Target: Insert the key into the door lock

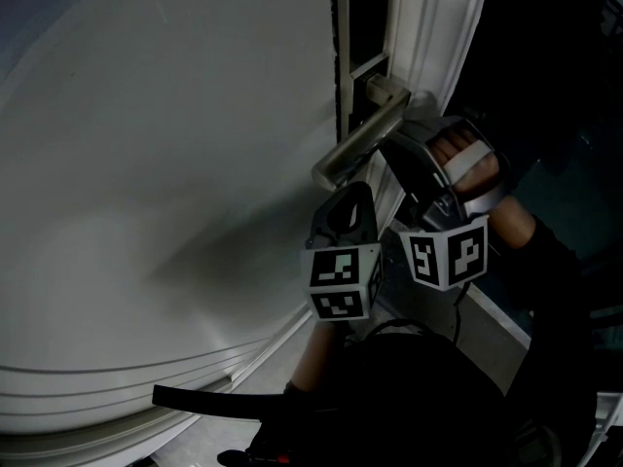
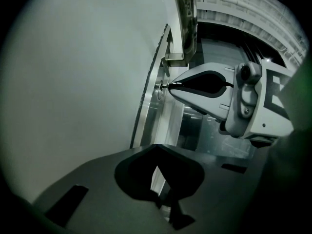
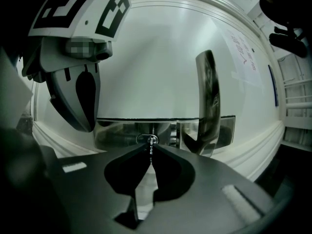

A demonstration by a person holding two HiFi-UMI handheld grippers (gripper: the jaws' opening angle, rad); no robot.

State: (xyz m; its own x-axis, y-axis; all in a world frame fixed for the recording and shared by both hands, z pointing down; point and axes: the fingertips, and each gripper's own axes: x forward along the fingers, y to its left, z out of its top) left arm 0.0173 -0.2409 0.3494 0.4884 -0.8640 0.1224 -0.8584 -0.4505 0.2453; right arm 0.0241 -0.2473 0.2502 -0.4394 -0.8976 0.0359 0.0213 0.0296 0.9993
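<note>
A white door carries a metal lever handle on a lock plate. In the right gripper view, my right gripper is shut on a small key. The key's tip touches the round keyhole in the plate, to the left of the handle. From the left gripper view, the right gripper presses the key against the lock. My left gripper hangs just below the handle, shut, with nothing between its tips. It is also in the head view, where the left gripper sits beside the right gripper.
The door's edge and white frame run along the right, with a dark opening beyond. A person's hand holds the right gripper. Raised moulding curves along the door's lower part.
</note>
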